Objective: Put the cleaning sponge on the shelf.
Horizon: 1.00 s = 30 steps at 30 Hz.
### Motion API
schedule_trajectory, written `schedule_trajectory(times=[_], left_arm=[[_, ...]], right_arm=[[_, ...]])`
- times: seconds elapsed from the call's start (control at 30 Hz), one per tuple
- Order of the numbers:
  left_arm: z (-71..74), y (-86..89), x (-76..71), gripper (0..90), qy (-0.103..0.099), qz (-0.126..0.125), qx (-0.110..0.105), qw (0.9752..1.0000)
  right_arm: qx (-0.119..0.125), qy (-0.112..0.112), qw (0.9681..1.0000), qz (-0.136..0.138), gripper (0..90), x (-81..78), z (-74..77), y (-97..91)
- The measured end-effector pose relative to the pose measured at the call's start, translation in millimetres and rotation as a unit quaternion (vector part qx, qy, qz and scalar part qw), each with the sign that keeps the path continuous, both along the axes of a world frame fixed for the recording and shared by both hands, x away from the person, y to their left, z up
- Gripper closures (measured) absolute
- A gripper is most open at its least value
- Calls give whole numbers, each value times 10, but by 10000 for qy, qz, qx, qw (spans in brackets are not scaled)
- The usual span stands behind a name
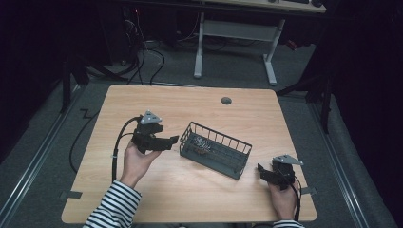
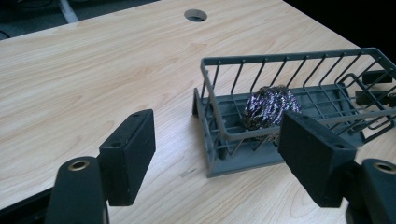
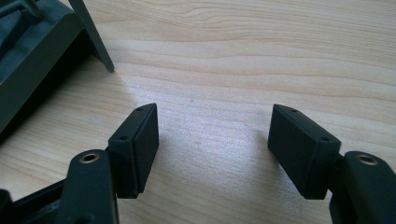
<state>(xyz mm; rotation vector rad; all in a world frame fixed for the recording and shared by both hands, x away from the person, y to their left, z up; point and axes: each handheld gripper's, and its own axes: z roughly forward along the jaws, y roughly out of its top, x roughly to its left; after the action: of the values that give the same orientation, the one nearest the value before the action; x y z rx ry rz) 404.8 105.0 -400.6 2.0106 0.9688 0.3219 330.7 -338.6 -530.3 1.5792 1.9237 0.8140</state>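
Note:
A dark grey wire basket lies slantwise in the middle of the wooden table. A metal scouring ball rests inside its left end. My left gripper hovers just left of that end, open and empty. In the left gripper view its jaws stand wide apart, with the basket and the shiny scouring ball just ahead on the right. My right gripper sits low by the basket's right end, open. In the right gripper view the jaws frame bare wood, the basket's corner at upper left.
A round cable hole sits near the table's far edge, seen too in the left gripper view as a cable hole. Behind the table stands another desk with white legs. A cable trails from the left gripper.

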Motion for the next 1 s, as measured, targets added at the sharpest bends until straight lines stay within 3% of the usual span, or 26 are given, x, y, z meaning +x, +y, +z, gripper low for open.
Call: schedule_trajectory(times=[1.0], left_arm=[[-217, 563, -283, 281, 102, 544, -124, 9984]], right_arm=[[-12, -5, 10000, 13, 337, -1, 0, 2]])
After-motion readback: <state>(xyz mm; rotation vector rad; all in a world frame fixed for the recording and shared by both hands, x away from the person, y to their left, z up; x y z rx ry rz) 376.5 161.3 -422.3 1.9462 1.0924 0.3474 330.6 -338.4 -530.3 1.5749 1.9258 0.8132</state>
